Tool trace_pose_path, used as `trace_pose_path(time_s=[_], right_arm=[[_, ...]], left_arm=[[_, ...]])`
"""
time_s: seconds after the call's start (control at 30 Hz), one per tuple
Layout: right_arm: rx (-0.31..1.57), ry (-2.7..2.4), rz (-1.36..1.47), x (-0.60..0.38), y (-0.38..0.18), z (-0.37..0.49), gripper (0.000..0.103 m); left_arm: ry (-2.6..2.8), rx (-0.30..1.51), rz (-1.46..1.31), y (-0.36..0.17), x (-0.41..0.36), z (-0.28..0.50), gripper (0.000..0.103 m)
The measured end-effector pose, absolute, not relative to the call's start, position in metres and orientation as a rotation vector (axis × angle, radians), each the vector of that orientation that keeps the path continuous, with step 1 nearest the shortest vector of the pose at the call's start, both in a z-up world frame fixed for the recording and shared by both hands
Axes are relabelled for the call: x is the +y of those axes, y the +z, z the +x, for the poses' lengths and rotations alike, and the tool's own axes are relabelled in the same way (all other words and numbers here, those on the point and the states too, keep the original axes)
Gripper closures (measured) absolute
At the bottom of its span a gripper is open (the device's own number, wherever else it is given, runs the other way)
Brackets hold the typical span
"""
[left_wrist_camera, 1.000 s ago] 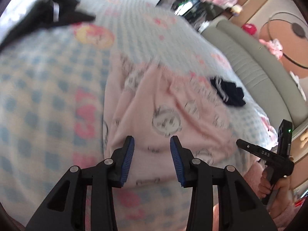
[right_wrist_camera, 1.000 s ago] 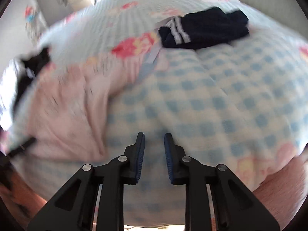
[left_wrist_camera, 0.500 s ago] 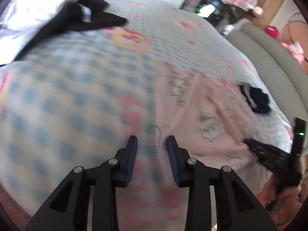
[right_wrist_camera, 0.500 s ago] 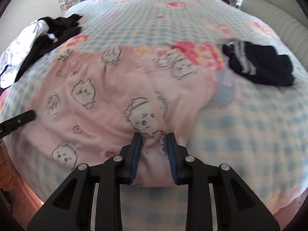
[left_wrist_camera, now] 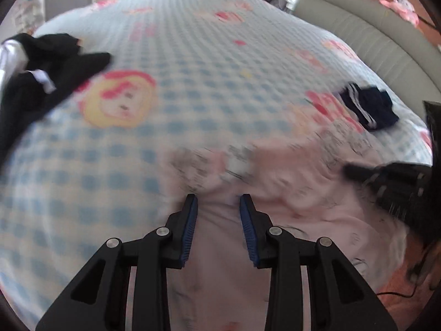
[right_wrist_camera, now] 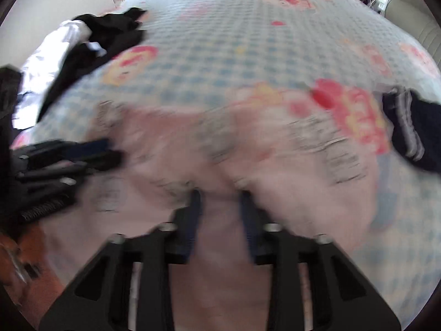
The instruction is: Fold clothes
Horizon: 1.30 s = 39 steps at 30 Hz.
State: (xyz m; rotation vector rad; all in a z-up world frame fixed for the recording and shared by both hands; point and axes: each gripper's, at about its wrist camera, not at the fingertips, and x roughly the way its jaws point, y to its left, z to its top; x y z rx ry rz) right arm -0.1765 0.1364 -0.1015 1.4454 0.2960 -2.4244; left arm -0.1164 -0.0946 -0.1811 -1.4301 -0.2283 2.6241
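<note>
**A:** What are the two tongs doing?

**B:** The left gripper (left_wrist_camera: 218,204) has its blue-padded jaws a narrow gap apart, with pink cloth running between them. That cloth is the pink garment (left_wrist_camera: 281,193), printed with small cartoon faces, and it lies at the near edge of the bed (left_wrist_camera: 193,41). The right gripper (right_wrist_camera: 220,201) looks the same: narrow jaws with pink fabric (right_wrist_camera: 171,149) bunched between. Both views are blurred, so I cannot tell whether either truly pinches the cloth.

**A:** How much free room is around them?

**B:** Plenty ahead. The blue-checked bedspread stretches bare past the garment. A black-and-white clothes pile (left_wrist_camera: 41,71) sits far left, well apart. A small navy item with white stripes (left_wrist_camera: 366,107) lies to the right, near the garment's far corner. A grey padded headboard (left_wrist_camera: 372,35) curves along the right edge.

**A:** And how are the tools posed?

**B:** Both point forward over the bed's near edge, side by side, each visible in the other's camera.
</note>
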Motion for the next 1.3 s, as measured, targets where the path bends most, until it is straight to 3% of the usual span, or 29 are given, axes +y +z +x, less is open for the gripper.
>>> trace_pose_path(time_s=[0.07, 0.13, 0.27, 0.4, 0.57, 0.63, 0.67, 0.73, 0.87, 1.03, 1.17, 1.3], right_arm=[[0.319, -2.502, 1.452, 0.151, -0.096, -0.183, 0.086], [0.301, -2.430, 1.445, 0.144, -0.094, -0.177, 0.084], [0.265, -2.288, 1.429, 0.132, -0.091, -0.166, 0.067], [0.231, -2.146, 1.408, 0.119, -0.088, -0.154, 0.068], [0.235, -2.173, 1.399, 0.122, -0.089, -0.147, 0.070], [0.238, -2.190, 1.395, 0.124, -0.089, -0.145, 0.095], [0.240, -2.199, 1.394, 0.125, -0.090, -0.144, 0.094], [0.243, -2.216, 1.390, 0.127, -0.090, -0.141, 0.081], [0.249, -2.250, 1.383, 0.131, -0.091, -0.136, 0.065], [0.266, -2.300, 1.392, 0.137, -0.097, -0.129, 0.068], [0.288, -2.403, 1.466, 0.153, -0.105, -0.122, 0.077], [0.301, -2.557, 1.456, 0.177, -0.082, -0.110, 0.067]], left_arm=[[2.644, -0.327, -1.405, -0.174, -0.108, -0.118, 0.068], [2.600, -0.425, -1.304, -0.162, -0.108, -0.110, 0.068], [2.552, -0.230, -1.252, -0.149, -0.068, -0.100, 0.068], [2.527, -0.134, -1.352, -0.178, -0.049, -0.113, 0.068], [2.520, -0.249, -1.383, -0.179, -0.063, -0.133, 0.071], [2.515, -0.297, -1.393, -0.179, -0.069, -0.142, 0.071], [2.526, -0.291, -1.383, -0.174, -0.069, -0.138, 0.071], [2.551, -0.273, -1.360, -0.164, -0.068, -0.130, 0.070], [2.482, -0.334, -1.250, -0.148, -0.060, -0.091, 0.064], [2.499, -0.191, -1.435, -0.183, -0.043, -0.064, 0.064], [2.584, -0.253, -1.486, -0.183, -0.079, -0.044, 0.066], [2.611, -0.420, -1.409, -0.174, -0.103, -0.019, 0.065]])
